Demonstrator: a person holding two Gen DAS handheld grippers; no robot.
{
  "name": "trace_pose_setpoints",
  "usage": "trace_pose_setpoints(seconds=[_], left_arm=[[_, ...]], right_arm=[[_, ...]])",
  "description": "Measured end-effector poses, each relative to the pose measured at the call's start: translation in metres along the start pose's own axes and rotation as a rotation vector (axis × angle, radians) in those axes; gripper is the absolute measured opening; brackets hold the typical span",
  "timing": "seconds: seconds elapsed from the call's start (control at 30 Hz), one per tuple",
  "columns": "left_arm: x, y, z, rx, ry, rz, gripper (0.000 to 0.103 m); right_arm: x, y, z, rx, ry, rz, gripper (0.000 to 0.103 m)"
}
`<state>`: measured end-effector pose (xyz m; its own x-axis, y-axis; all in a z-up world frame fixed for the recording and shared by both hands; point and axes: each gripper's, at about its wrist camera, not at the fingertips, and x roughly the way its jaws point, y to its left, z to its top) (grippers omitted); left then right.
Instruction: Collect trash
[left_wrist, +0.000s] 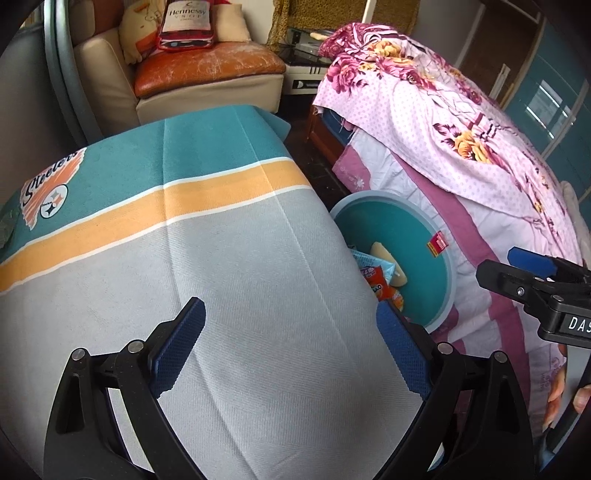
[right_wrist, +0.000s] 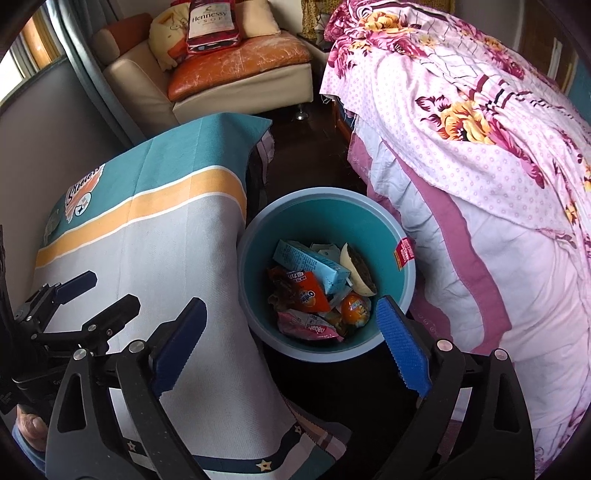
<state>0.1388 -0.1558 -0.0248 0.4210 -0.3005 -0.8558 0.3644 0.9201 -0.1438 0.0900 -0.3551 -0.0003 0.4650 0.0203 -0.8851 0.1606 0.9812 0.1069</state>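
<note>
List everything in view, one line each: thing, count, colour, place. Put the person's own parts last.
Trash bin: one, teal inside with a pale blue rim, on the dark floor between table and bed.
Trash in bin: several pieces; light blue carton, orange wrapper, pink wrapper, orange round item, cream curved piece.
Red label: one, on the bin's inner wall.
Steelers cloth: one, teal, orange and grey, covering the table.
Floral bedding: pink and white, on the right.
Armchair: one, cream with an orange seat, at the back.
Hennessy cushion: one, red and white, on the armchair.
Left tool: black with blue pads, open, empty.
Right tool: same, open, empty.
</note>
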Motion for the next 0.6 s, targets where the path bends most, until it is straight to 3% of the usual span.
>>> trace_pose_setpoints(seconds=[0.6], left_arm=[[-0.040,-0.012,-0.029,-0.010,-0.041,0.058,0.095]], right_arm=[[-0.044,0.004,-0.040,-0.062,-0.061,-0.035,0.092]])
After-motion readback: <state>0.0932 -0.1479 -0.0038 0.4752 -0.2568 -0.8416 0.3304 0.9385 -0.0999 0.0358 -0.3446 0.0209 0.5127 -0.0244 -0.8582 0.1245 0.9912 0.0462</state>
